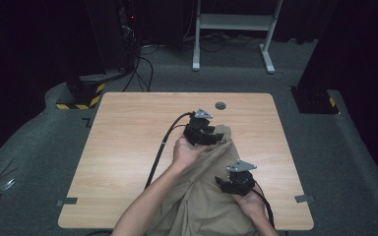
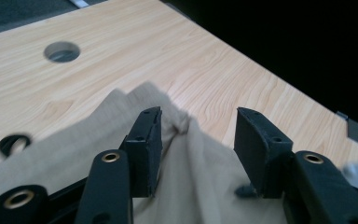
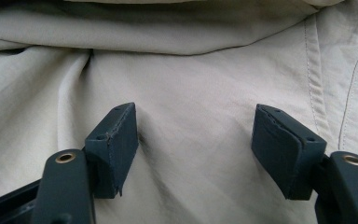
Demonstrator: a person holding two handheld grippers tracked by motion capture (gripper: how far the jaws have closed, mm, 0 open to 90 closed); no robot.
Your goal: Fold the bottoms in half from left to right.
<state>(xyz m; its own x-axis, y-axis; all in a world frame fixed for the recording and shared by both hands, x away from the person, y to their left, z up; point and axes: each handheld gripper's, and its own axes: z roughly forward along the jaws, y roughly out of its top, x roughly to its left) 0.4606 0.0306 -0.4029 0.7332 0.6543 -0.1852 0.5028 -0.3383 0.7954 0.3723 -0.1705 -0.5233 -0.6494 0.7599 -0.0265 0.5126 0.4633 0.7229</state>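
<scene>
— Khaki garment (image 1: 204, 196): where?
— Spread on the near half of the wooden table (image 1: 128, 147), far edge bunched up short of the round cable hole (image 1: 220, 105), near part hanging off the front edge by the forearms.
— Left claw (image 2: 198, 140)?
— Jaws apart, a raised fold of cloth standing between them, left pad against the fold, right pad clear of it. No grip at present.
— Right claw (image 3: 196, 144)?
— Spread wide, poised over flat fabric beside a stitched seam (image 3: 312, 84); nothing pinched.
— Handling?
— Probably light, thin and limp; likely to sag and drag rather than hold any shape. Not fragile. Fairly smooth weave, so possibly prone to slipping out of a shallow pinch.
— Best place to take hold?
— At a doubled fold or along the seam, where thicker layers give the pads something to bite. Flat single-layer areas look hard to pick up without first gathering a ridge.
</scene>
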